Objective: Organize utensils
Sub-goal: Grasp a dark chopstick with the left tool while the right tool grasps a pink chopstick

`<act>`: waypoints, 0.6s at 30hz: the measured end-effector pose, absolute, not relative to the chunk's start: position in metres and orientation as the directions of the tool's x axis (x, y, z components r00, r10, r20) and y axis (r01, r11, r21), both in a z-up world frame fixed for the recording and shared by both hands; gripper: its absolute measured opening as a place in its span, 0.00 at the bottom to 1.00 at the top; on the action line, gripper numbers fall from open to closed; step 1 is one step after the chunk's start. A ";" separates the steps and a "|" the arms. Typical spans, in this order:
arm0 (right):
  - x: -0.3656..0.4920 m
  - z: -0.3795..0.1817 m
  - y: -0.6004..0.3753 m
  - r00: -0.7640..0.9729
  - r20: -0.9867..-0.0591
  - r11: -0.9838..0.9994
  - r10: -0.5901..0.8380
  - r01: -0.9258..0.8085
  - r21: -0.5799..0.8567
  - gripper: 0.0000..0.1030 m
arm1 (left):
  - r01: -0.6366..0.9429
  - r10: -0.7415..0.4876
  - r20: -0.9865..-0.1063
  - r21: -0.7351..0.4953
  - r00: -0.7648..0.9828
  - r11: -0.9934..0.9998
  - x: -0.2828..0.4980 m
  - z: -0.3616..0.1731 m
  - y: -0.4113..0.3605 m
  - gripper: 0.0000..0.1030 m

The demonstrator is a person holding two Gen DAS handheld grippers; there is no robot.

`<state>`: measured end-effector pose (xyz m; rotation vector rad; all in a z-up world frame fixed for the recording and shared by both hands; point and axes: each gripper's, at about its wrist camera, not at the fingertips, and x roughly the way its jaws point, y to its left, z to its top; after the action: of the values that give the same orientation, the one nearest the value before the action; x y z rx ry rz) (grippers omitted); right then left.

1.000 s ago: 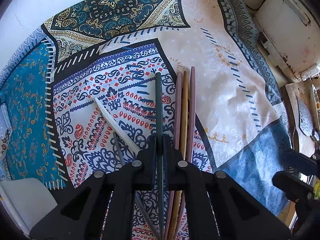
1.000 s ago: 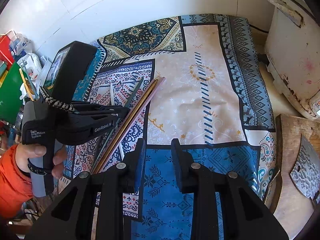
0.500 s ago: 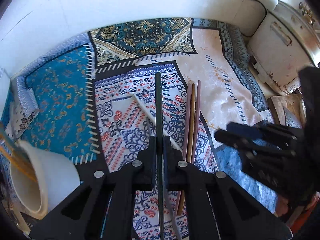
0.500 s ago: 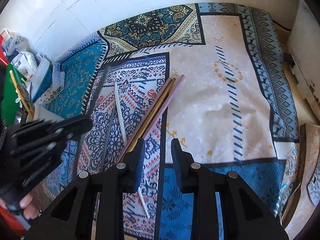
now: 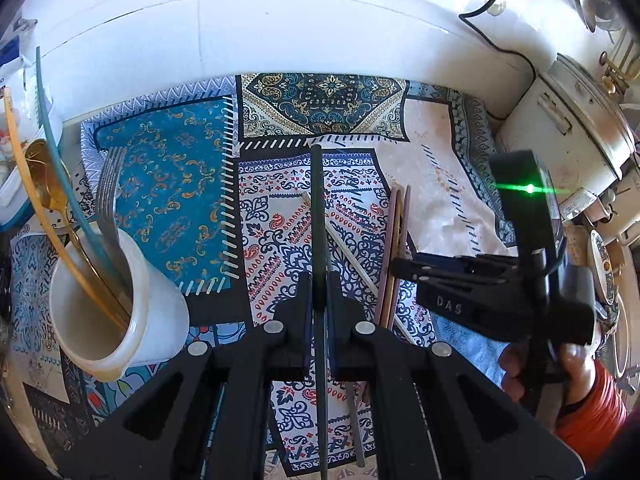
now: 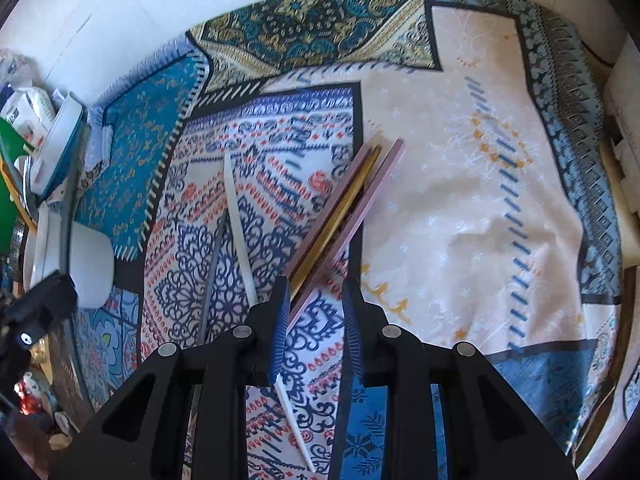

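A patchwork patterned cloth (image 5: pixel 192 184) covers the counter, with a white tiled wall (image 5: pixel 280 28) behind it. A white ceramic utensil cup (image 5: pixel 132 312) stands on the cloth's left side, holding a steel fork (image 5: pixel 108 192), a gold spoon (image 5: pixel 44 184) and long sticks. Three pink and gold chopsticks (image 6: pixel 348 204) lie side by side mid-cloth; a white chopstick (image 6: pixel 240 232) lies to their left

Patterned patchwork cloth (image 6: pixel 460 184), matt and slightly creased. Glossy white ceramic-looking cup (image 5: pixel 132 304) containing shiny grey metal forks (image 5: pixel 108 184). Smooth pink and gold chopsticks (image 6: pixel 344 208). Matt black plastic left gripper (image 5: pixel 319 300).
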<state>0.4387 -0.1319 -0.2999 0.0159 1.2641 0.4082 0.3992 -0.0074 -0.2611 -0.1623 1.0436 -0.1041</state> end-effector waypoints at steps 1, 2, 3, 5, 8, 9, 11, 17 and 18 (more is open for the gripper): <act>0.438 -0.300 -0.131 0.243 -0.922 0.928 0.301 -0.296 0.225 0.24 | 0.006 -0.163 -0.849 -0.185 0.503 0.983 0.399 -0.260 -0.006 0.05; 0.437 -0.300 -0.131 0.240 -0.923 0.928 0.302 -0.298 0.226 0.24 | 0.004 -0.163 -0.847 -0.186 0.506 0.982 0.398 -0.259 -0.006 0.05; 0.438 -0.300 -0.132 0.235 -0.923 0.927 0.304 -0.295 0.231 0.24 | 0.002 -0.165 -0.846 -0.190 0.507 0.982 0.397 -0.258 -0.005 0.05; 0.439 -0.300 -0.134 0.231 -0.924 0.928 0.306 -0.288 0.235 0.24 | -0.002 -0.166 -0.845 -0.195 0.509 0.981 0.396 -0.257 -0.004 0.05; 0.440 -0.301 -0.139 0.231 -0.925 0.931 0.303 -0.280 0.235 0.24 | -0.005 -0.165 -0.842 -0.196 0.514 0.981 0.393 -0.257 -0.001 0.05; 0.439 -0.301 -0.141 0.234 -0.925 0.932 0.301 -0.277 0.233 0.23 | -0.007 -0.161 -0.840 -0.192 0.518 0.981 0.392 -0.256 -0.001 0.05; 0.436 -0.300 -0.147 0.238 -0.925 0.935 0.296 -0.270 0.230 0.23 | -0.009 -0.159 -0.837 -0.191 0.523 0.981 0.389 -0.255 0.001 0.05; 0.438 -0.299 -0.140 0.245 -0.940 0.949 0.238 -0.263 0.172 0.20 | -0.014 -0.161 -0.837 -0.197 0.523 0.980 0.385 -0.255 0.005 0.05; 0.437 -0.299 -0.138 0.249 -0.941 0.951 0.227 -0.267 0.159 0.20 | -0.015 -0.163 -0.837 -0.200 0.523 0.980 0.385 -0.254 0.006 0.05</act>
<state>0.4371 -0.1383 -0.2994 -0.0359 1.2754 0.3361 0.3848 0.0056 -0.2545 -0.1915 1.0181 -0.0893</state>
